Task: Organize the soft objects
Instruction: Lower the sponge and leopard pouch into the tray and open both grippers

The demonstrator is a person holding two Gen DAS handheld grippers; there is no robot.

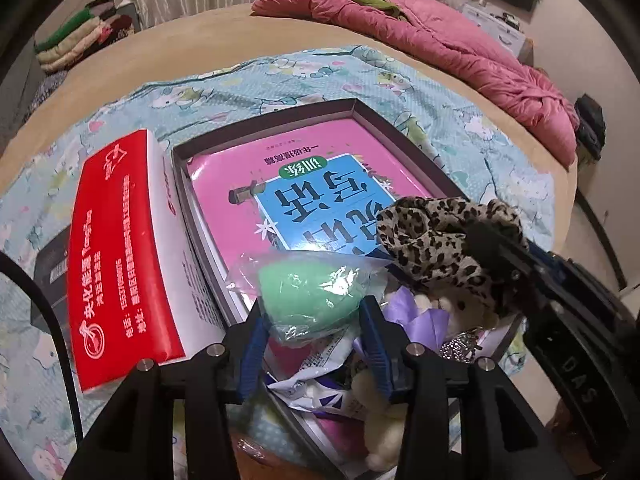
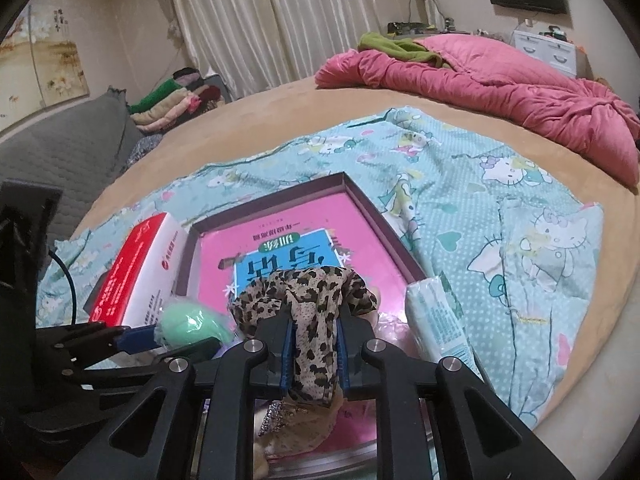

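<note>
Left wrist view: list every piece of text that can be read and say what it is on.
"DAS": black body of the right claw.
"训练": green badge on the pink and blue book in the shallow dark box, upside down.
White print on the red and white carton: too blurred to read.

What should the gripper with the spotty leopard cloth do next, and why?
Probably lower the leopard cloth into the box and let go. The right gripper is shut on it, hanging over the pink book inside the box, where other soft things already lie at the near end.
</note>
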